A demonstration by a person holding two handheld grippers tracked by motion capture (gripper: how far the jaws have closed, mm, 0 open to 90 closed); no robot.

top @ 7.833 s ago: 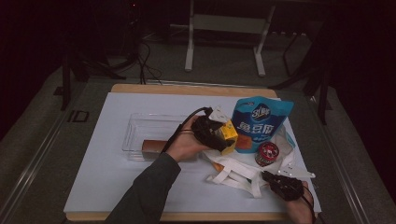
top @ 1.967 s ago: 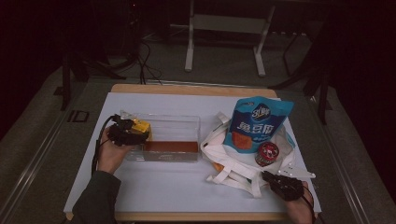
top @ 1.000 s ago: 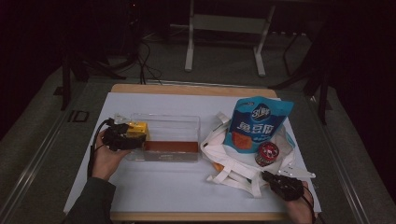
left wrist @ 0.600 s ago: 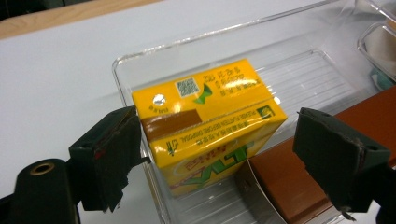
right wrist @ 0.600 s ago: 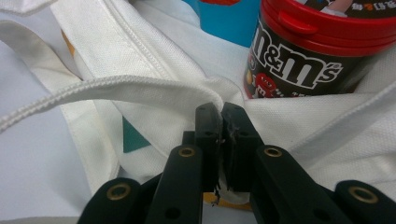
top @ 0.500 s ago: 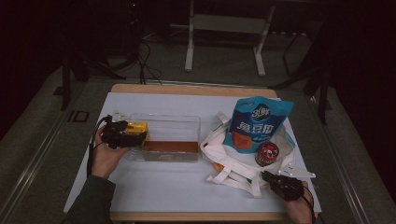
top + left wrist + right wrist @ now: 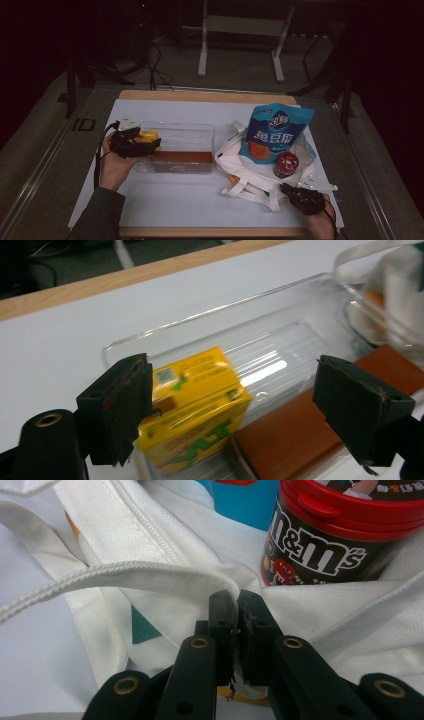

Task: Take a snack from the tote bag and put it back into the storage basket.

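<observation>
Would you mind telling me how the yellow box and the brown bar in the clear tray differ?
The yellow box carries green print; the brown bar is plain. The box sits at the tray's left end between the left gripper's open jaws, while the bar runs along the near wall. Both lie in the tray, touching.

"m&m's" on red-lidded canister [image 7: 330, 545] (blue bag print unreadable).

Dim high view, brighter slightly blurred close-ups
</observation>
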